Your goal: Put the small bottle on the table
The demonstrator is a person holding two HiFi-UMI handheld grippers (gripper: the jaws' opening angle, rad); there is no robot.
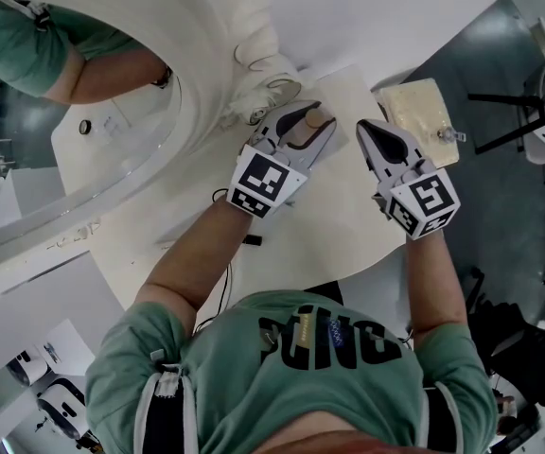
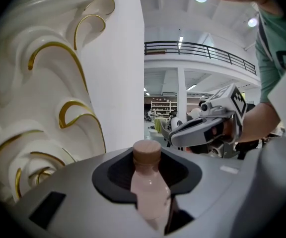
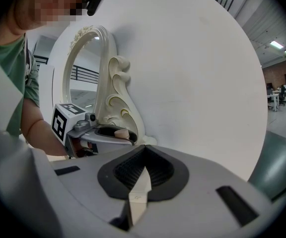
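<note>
Standing along the left far edge of the white table (image 1: pixel 334 220): an ornate mirror (image 1: pixel 112 112), cream frame with gold-lined scrolls, its base just beside the left gripper. Left gripper (image 1: pixel 307 121) is clamped on the small bottle (image 2: pixel 149 185), with both jaws pressed on the pale pink body and the tan cap up, poking above the jaws. The bottle sits over the tabletop near the far edge, right by the mirror base. Cannot tell if its bottom touches the tabletop. Left forearm reaches in from the near edge.

Right gripper (image 1: pixel 371 132) is over the tabletop, just right of the left one and not touching it. Its jaws are closed together with nothing between them, and it points toward the far edge.

Beige pad (image 1: pixel 419 110) lies at the far right corner of the tabletop, just beyond the right gripper. A small clear item (image 1: pixel 448 136) is at its right edge, too small to identify. Person in a green shirt (image 1: pixel 291 367) stands at the near edge.
</note>
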